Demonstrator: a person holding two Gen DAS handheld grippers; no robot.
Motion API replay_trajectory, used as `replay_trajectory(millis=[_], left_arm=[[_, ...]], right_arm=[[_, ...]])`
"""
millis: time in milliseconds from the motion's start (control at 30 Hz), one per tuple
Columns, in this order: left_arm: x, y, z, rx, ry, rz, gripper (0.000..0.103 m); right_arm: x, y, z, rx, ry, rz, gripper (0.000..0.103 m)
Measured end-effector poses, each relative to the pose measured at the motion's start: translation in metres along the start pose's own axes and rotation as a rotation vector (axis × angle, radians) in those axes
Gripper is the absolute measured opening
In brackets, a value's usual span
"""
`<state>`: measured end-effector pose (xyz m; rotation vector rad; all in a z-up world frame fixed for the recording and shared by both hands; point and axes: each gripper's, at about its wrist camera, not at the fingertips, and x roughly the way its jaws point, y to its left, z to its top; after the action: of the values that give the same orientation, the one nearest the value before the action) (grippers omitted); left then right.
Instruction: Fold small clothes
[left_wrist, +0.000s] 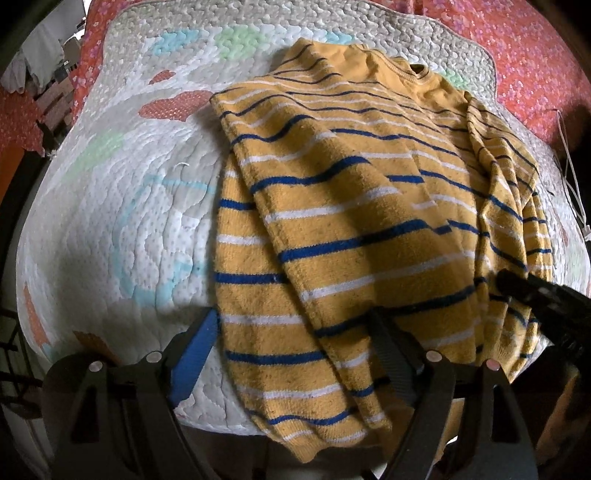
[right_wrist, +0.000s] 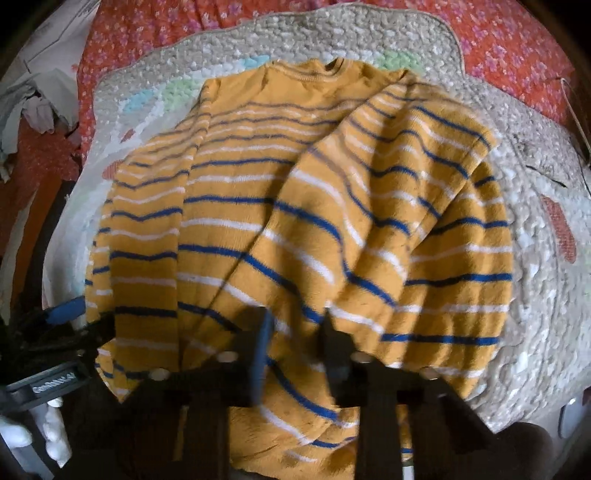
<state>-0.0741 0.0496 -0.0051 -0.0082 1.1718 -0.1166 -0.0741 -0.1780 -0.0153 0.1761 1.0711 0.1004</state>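
A small mustard-yellow sweater (left_wrist: 351, 206) with blue and white stripes lies on a white quilted mat (left_wrist: 122, 192), neck at the far end, both sleeves folded in over the body. My left gripper (left_wrist: 295, 332) is open, its fingers wide apart over the sweater's near hem. The sweater also fills the right wrist view (right_wrist: 303, 221). My right gripper (right_wrist: 297, 332) is open just above the hem, with cloth showing between the fingers but not clamped. Each gripper shows at the edge of the other's view.
The mat (right_wrist: 535, 295) lies on a red floral bedspread (right_wrist: 147, 33). A white cable (left_wrist: 570, 173) runs along the mat's right side. Pale clothes (right_wrist: 33, 107) are heaped at the far left. The bed edge drops off just below the grippers.
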Motion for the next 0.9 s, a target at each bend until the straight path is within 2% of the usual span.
replay_trajectory(millis=[67, 333, 467, 600, 667, 767, 800, 900], left_arm=[[0.0, 0.001, 0.0, -0.005, 0.004, -0.001, 0.085], [0.001, 0.003, -0.001, -0.015, 0.015, -0.004, 0.086], [0.002, 0.004, -0.001, -0.02, 0.019, -0.007, 0.086], [0.003, 0.005, -0.002, -0.025, 0.024, -0.007, 0.088], [0.003, 0.005, -0.001, -0.028, 0.028, -0.009, 0.088], [0.003, 0.005, -0.001, -0.03, 0.03, -0.008, 0.088], [0.003, 0.005, -0.001, -0.029, 0.031, -0.007, 0.088], [0.002, 0.004, 0.0, -0.029, 0.031, -0.002, 0.088]], right_arm=[[-0.008, -0.007, 0.002, 0.029, -0.011, 0.024, 0.011], [-0.048, -0.048, 0.024, 0.148, -0.095, 0.068, 0.009], [-0.066, -0.083, 0.039, 0.206, -0.147, 0.01, 0.008], [-0.078, -0.13, 0.052, 0.277, -0.194, -0.128, 0.008], [-0.082, -0.156, 0.059, 0.294, -0.213, -0.233, 0.008], [-0.086, -0.197, 0.07, 0.319, -0.223, -0.419, 0.008], [-0.086, -0.214, 0.075, 0.335, -0.221, -0.51, 0.008], [-0.085, -0.257, 0.079, 0.404, -0.188, -0.696, 0.01]])
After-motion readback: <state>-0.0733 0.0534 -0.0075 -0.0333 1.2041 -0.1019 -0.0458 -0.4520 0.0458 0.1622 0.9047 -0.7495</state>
